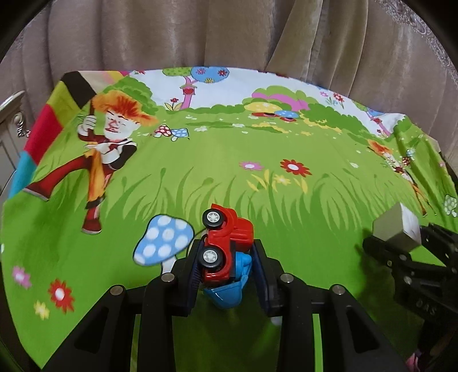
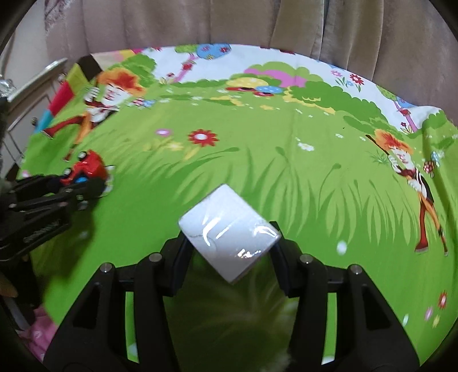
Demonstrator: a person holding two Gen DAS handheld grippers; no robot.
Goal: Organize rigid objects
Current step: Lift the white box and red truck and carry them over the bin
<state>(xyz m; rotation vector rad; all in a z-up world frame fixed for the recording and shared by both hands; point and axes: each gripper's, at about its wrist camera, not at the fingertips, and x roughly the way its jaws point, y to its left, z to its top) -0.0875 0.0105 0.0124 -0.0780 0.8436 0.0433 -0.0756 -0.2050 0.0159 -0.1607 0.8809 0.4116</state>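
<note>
Okay, left wrist view first: we see the left gripper (image 1: 227, 266) clamped tight on a red toy truck (image 1: 226, 243), narrow gap, both fingers (image 1: 194, 271) pressing its sides. The truck sits on its side in the grip, 2 black wheels facing the camera, one above the other. A blue part (image 1: 229, 289) of the toy hangs below the red body, between the fingers. The toy is lifted off the cloth, above the green cartoon tablecloth (image 1: 286, 200), just right of a printed blue spotted mushroom (image 1: 164, 240). At the right edge we see the right gripper (image 1: 400, 246) carrying a white box (image 1: 398, 229), well apart from the truck. Beige curtains (image 1: 229, 34) hang behind the table.

Next, right wrist view: the right gripper (image 2: 232, 251) holds the white box (image 2: 229, 229) between its fingers (image 2: 180, 257), at a medium spread set by the box width. The box is tilted, one corner pointing down toward the camera, shiny wrap glinting on its face. It is off the tablecloth (image 2: 286, 157), above the near middle of the table. At the left edge we see the left gripper (image 2: 83, 186) with the red toy truck (image 2: 86, 168) in it, blurred, well apart from the box. Curtains (image 2: 200, 23) fill the background.
</note>
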